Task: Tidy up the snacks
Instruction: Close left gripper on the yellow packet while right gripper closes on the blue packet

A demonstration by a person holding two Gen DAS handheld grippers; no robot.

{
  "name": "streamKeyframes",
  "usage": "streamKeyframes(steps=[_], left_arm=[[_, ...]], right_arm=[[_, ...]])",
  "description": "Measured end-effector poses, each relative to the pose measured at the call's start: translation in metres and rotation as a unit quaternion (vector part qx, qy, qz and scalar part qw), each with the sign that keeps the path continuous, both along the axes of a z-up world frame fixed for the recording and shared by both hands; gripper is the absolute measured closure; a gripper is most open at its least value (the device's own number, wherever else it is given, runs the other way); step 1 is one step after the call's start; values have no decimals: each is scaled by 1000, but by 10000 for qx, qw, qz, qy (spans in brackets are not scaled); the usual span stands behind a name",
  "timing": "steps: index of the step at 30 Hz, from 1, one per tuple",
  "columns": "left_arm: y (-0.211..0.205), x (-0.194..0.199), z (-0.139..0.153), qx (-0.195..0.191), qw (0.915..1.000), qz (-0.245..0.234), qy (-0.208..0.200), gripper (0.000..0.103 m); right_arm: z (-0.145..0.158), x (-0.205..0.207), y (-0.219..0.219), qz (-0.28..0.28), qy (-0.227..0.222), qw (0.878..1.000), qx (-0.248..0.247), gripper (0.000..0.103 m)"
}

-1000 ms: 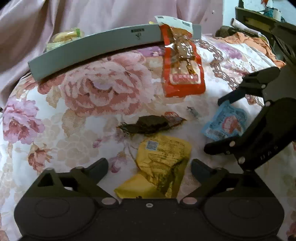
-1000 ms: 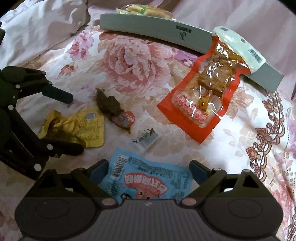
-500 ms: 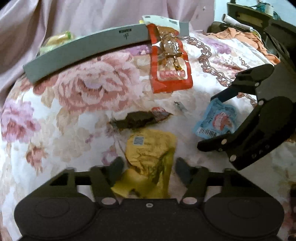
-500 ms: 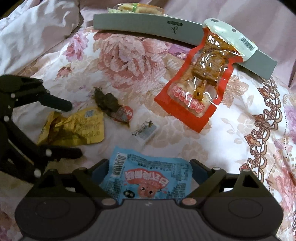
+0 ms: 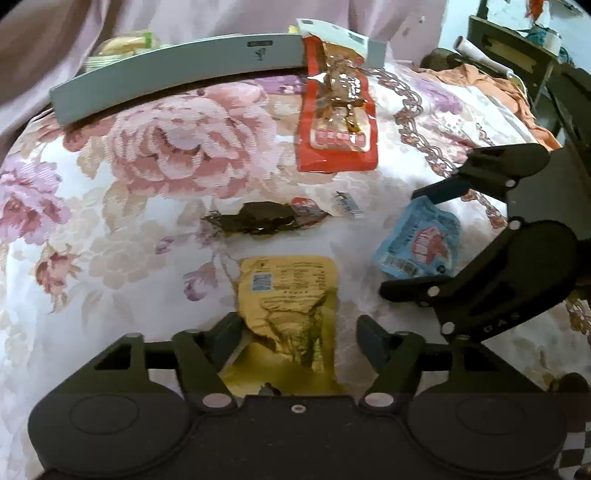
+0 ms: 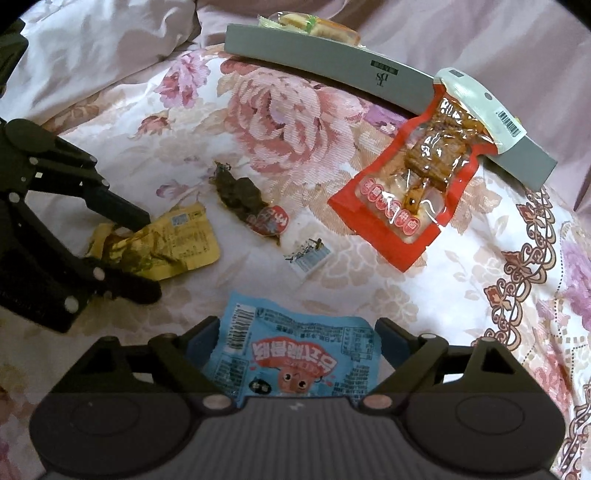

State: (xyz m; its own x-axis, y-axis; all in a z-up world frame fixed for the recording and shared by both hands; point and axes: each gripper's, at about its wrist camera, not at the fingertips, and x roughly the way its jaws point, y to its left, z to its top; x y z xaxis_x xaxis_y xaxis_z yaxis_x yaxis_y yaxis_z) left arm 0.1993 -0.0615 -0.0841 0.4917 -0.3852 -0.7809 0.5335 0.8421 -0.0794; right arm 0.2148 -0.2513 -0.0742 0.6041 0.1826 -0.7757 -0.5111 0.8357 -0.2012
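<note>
A crumpled yellow snack packet (image 5: 288, 295) lies on the floral bedspread between the fingers of my left gripper (image 5: 301, 332). Its jaws are opening; the left finger still touches the packet's edge and the right finger stands clear. In the right wrist view the left gripper (image 6: 129, 251) straddles the yellow packet (image 6: 177, 243) from the left. My right gripper (image 6: 299, 334) is open, with a blue snack packet (image 6: 295, 354) lying flat between its fingers. From the left wrist view the right gripper (image 5: 424, 242) brackets that blue packet (image 5: 417, 243).
A red packet (image 6: 410, 192) leans on the grey tray (image 6: 332, 74) at the back, which holds a wrapped snack (image 6: 314, 22). A dark packet (image 6: 243, 199) and a small white sachet (image 6: 308, 254) lie mid-bedspread. Orange cloth (image 5: 491, 85) and furniture sit at the far right.
The left jaws narrowed around the yellow packet half a second ago and have widened again; the packet stays on the bedspread. The right gripper has hardly moved over the blue packet.
</note>
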Motion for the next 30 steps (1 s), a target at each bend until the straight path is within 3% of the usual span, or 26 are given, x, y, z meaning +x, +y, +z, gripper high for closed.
streamKeyframes(steps=[4,8,14,22,30], left_arm=[[-5,0,-3,101,9998,-139,-36,25],[-5,1,0,223,9997,-34,-126,47],[-2,0,2,76,9999,14,-151,58],[5,0,4,-233,9992,298,-134,61],[11,-4,19,-549,9949,643,-543,61]], right_arm=[[-1,3,-1,-10,20,10000,36,10],[1,4,5,24,-66,9999,-109,10],[3,2,12,121,-244,9990,-352,12],[5,-9,21,312,-612,9936,-895,13],[4,-19,28,620,-1251,9806,-1379,13]])
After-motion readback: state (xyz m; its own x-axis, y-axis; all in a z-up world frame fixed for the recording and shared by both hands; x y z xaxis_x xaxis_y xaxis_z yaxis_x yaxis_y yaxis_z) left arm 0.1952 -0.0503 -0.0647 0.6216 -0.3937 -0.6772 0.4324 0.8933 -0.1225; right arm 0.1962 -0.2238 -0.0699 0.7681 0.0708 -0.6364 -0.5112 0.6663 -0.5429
